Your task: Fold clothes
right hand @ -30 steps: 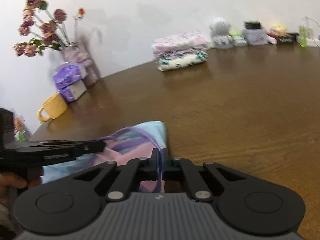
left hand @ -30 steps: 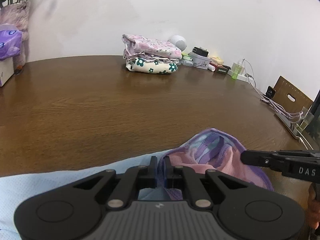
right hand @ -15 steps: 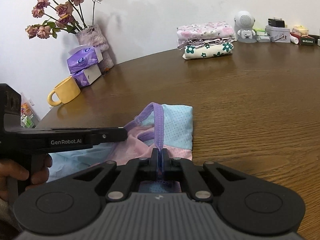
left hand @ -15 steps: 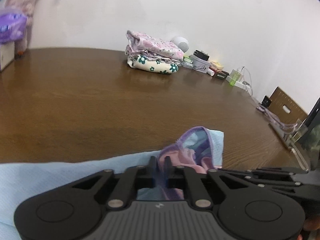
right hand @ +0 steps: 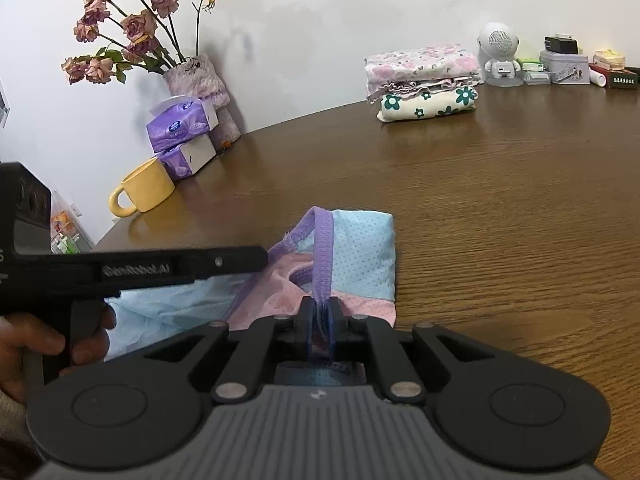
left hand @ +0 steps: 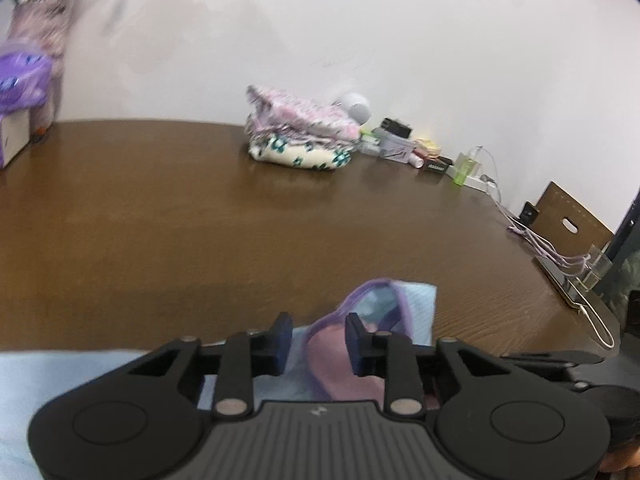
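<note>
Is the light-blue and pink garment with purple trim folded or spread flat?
Folded: the garment is doubled over on the wooden table, its far edge a straight crease, purple trim pinched in the right gripper.

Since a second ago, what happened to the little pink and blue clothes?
Both tools laid the folded-over part of the pink and blue garment flat on the table. The left tool was pinching the cloth; now its jaws are opening and letting go, cloth still between them. The right tool still pinches the purple band. The stack of folded clothes stayed put.
</note>
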Motion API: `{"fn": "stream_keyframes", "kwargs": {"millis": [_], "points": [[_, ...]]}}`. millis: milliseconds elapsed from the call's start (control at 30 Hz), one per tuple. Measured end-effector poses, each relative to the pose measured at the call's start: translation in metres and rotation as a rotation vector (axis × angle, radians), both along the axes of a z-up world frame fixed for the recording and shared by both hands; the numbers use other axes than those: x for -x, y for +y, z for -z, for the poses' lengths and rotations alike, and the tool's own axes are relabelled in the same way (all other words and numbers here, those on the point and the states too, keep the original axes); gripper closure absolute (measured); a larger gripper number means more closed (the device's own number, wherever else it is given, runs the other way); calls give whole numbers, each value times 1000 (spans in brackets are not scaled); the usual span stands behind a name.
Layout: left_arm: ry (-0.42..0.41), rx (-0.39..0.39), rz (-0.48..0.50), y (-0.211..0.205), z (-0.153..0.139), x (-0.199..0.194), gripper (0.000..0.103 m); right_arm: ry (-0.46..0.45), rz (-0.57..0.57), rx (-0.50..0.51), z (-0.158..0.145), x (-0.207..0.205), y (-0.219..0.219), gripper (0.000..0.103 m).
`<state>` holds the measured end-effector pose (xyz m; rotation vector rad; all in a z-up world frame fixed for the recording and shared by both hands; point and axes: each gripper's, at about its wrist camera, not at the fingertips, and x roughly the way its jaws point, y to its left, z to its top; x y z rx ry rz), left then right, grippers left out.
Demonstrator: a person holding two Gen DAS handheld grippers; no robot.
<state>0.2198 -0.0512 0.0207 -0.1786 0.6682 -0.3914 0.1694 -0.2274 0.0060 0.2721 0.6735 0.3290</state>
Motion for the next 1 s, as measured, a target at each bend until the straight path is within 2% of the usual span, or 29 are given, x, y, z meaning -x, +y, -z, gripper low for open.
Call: {"fn": "stream_keyframes", "kwargs": {"millis": [133,300,333,433,500,533,667,833,1000], "points": [[-6,1,70,-16,-14,-4,70,-4,-2,-7,1,1,0,95],[38,-5,144,-42,-16,-19,73,-4,1,-7,3,1,0,95],[53,-1,149,-45,-14,-22,75,-5,0,-5,3,1,0,95],[91,14,131,-47,-5,-30,100,-11,-7,6,4,2,2,94],[95,12,107,-46,0,-31,101,-19,-10,14,4,4,2,94],[97,8,92,-45,3,-32,102,-24,-9,17,3,6,2,94],[119,20,55,-38,13,-34,102,-65,9,43,-6,21,-2,80],[131,50,32,-32,18,-34,99,-72,39,55,-10,41,-10,79],[89,42,-17,-25,4,-16,84,-61,16,64,-4,49,-6,81]]}}
